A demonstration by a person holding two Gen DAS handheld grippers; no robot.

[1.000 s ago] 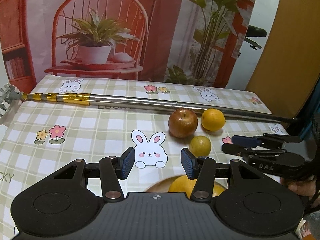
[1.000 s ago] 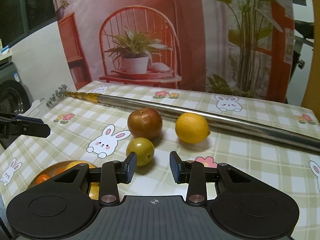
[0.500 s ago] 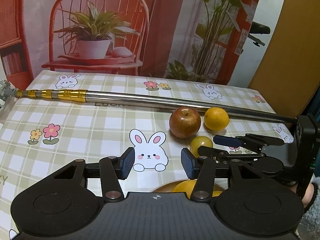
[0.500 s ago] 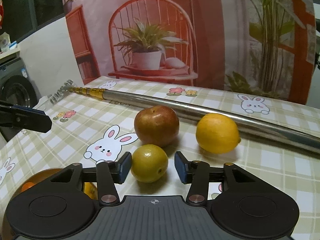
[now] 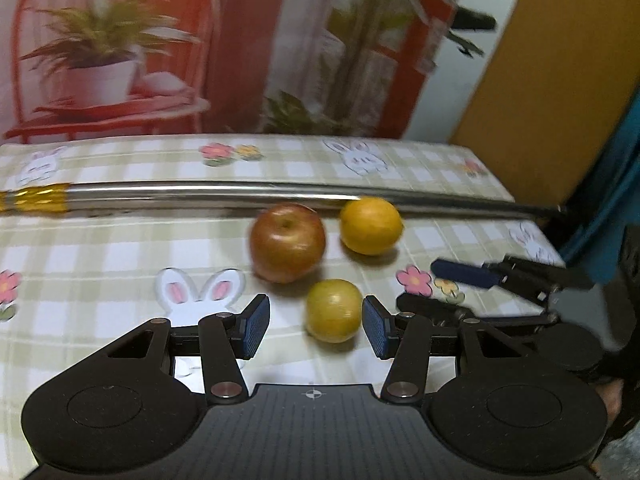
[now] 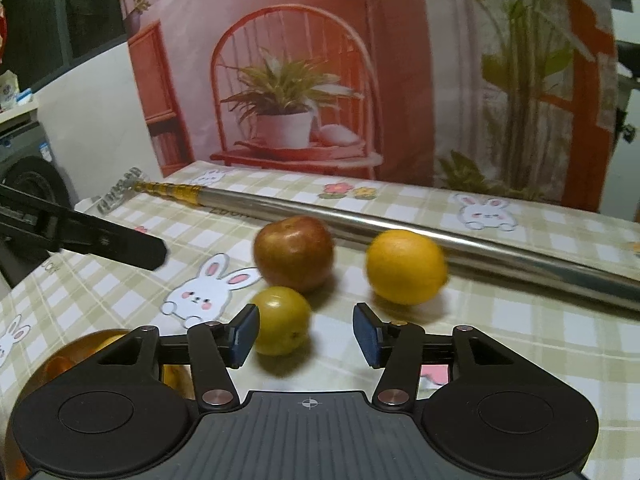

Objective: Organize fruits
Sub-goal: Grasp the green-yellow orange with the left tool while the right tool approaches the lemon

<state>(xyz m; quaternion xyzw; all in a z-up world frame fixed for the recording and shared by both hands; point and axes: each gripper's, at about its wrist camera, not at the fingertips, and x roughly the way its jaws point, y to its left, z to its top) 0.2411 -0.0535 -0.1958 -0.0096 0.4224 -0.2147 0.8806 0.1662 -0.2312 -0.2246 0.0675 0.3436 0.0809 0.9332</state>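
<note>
Counter (image 6: 540,340) under a checked bunny cloth, long steel pole (image 6: 400,224) lying across its far side; three loose fruits sit just in front of the pole, well clear of the counter edge. Largest is the red apple (image 6: 294,254), then the orange (image 6: 406,266) off to its right and close against the pole, then the small green-yellow fruit (image 6: 282,320) nearest the cameras, just in front of the apple. A wooden bowl (image 6: 80,350) with orange fruit in it shows at the lower left of the right wrist view, likely the place to gather them. Right gripper (image 6: 306,334) has just been opening its fingers; they stand partly apart, holding nothing, the small fruit sitting near the left finger, not centred. Left gripper (image 5: 316,326) is also partly open and empty, its view blurred, the same small fruit lying ahead between its fingers. Judgement: both grippers are lined up on one fruit, so only one should take it. For the right: shift left to centre the fruit, lower until the pads bracket its widest part, close gently since round fruit rolls; keep clear of the apple behind
</note>
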